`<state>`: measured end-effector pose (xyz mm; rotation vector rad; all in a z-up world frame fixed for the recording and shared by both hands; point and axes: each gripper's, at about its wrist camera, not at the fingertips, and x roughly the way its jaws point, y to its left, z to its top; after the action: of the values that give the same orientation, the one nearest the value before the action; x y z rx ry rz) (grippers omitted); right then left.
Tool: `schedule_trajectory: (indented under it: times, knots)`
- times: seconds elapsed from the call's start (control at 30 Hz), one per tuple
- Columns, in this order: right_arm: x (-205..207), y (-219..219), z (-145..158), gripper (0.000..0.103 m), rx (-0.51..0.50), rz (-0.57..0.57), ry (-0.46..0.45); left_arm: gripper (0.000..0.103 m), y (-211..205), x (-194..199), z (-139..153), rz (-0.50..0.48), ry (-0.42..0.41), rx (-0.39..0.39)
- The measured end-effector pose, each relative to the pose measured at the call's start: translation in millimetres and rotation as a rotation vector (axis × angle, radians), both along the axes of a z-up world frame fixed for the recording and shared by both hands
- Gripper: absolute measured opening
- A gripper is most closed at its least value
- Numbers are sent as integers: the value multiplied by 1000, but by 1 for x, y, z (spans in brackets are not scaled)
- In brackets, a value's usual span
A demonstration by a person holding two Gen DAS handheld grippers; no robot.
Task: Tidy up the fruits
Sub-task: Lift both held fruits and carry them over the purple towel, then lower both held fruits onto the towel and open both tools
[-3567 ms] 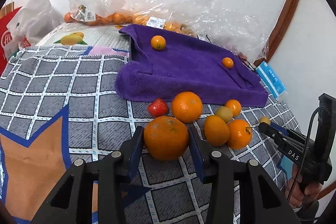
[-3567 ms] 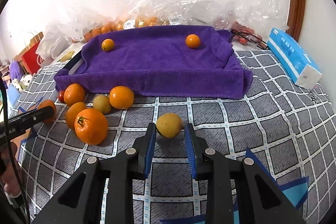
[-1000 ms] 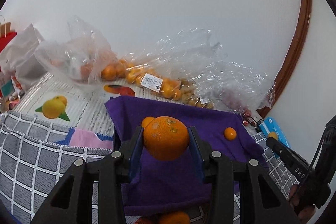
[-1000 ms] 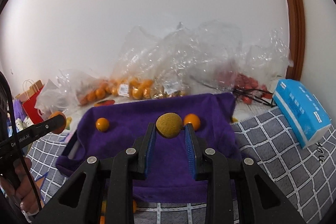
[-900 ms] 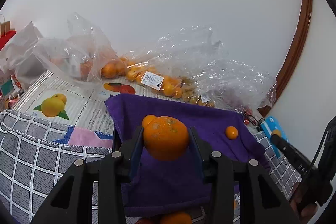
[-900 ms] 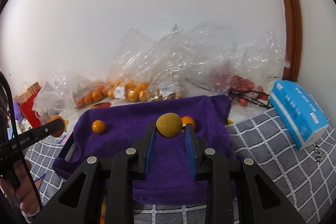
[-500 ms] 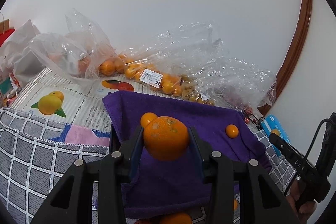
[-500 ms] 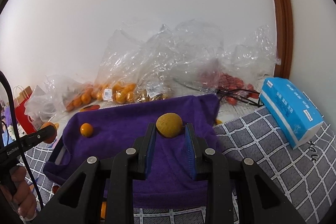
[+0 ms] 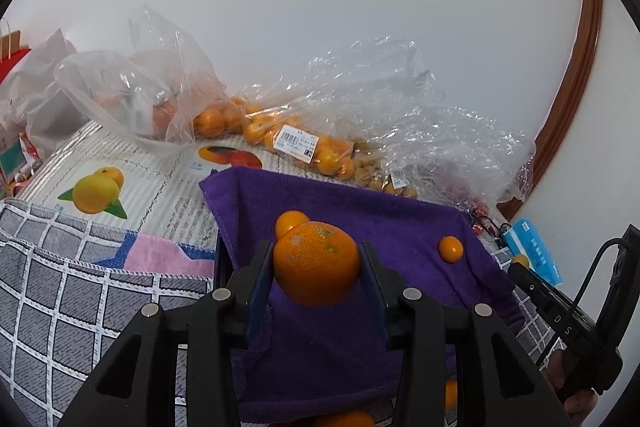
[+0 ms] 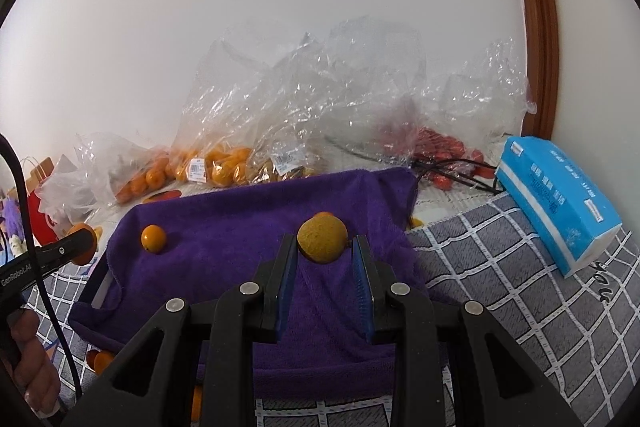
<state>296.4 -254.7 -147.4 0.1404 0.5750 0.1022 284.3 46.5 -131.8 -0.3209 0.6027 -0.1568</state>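
My left gripper [image 9: 316, 267] is shut on a large orange [image 9: 316, 263] and holds it in the air above the purple towel [image 9: 392, 331]. Two small oranges lie on the towel, one [image 9: 290, 221] just behind the held orange, one [image 9: 450, 249] to the right. My right gripper [image 10: 324, 255] is shut on a small yellow-brown fruit [image 10: 322, 237] above the same towel [image 10: 224, 243]. A small orange [image 10: 153, 238] lies at the towel's left; another [image 10: 326, 214] peeks out behind the held fruit. Each gripper shows at the edge of the other's view.
Clear plastic bags of oranges [image 9: 280, 135] and red fruit [image 10: 440, 147] lie along the wall behind the towel. A blue tissue pack [image 10: 560, 203] lies at the right on the grey checked cloth [image 10: 520, 307]. Loose oranges [image 10: 100, 359] lie in front of the towel.
Both grippers have lifted their fruits off the checked cloth and carried them over the purple towel. In the last second both have drifted slightly forward and lower, still shut.
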Motion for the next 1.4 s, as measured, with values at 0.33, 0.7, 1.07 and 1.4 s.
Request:
schedule_trajectory:
  times: [0.33, 0.7, 1.07, 1.4]
  knots:
    - [11, 10, -19, 28, -45, 11, 89, 40, -10, 12, -17, -41, 89, 31]
    - [20, 21, -35, 28, -107, 18, 184, 40, -21, 16, -28, -67, 132, 65]
    - [25, 18, -42, 28, -94, -3, 231, 40, -22, 23, -34, -63, 155, 80]
    - [25, 21, -43, 28, -118, 3, 230, 40, -22, 24, -35, -57, 165, 86]
